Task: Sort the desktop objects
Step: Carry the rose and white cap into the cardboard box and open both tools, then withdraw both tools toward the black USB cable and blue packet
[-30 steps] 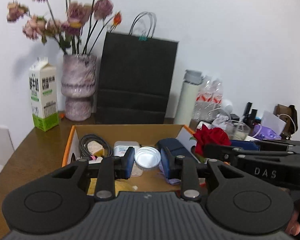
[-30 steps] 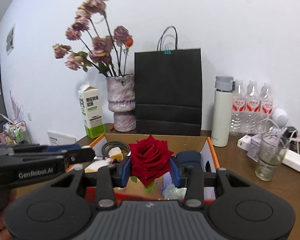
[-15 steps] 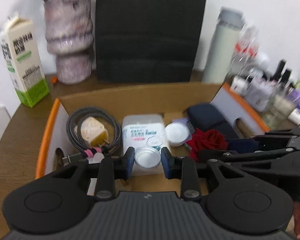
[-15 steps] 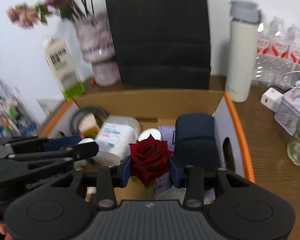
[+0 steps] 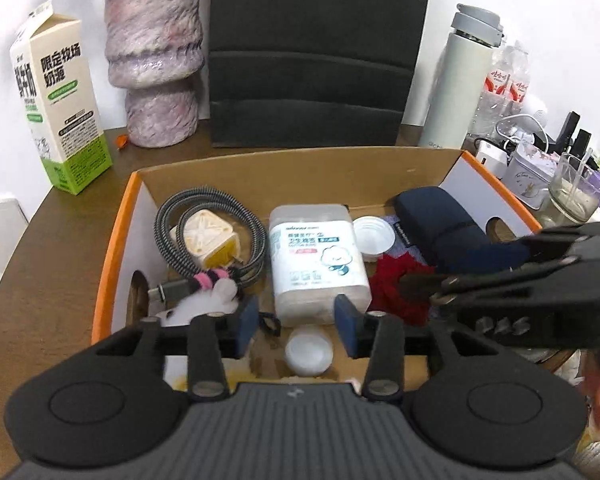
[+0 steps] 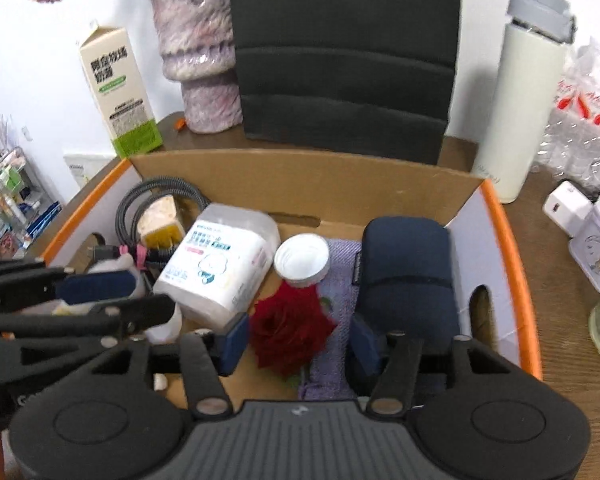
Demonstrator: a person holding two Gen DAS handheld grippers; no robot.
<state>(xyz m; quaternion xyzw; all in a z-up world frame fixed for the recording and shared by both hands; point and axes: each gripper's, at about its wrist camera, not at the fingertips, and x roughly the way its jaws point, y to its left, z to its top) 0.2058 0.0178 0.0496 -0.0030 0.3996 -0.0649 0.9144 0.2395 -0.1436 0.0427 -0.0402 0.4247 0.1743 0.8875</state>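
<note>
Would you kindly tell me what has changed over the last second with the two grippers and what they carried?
Both grippers dipped into the cardboard box and opened. The left gripper let go of the small white lid; the right gripper released the red rose. The cable, wipes pack and navy case stayed put.

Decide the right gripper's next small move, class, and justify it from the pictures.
Probably lift the right gripper straight up out of the cardboard box: its fingers stand open, wider than the red rose, which seems to lie on the box floor beside the purple cloth, so it looks placed.
</note>
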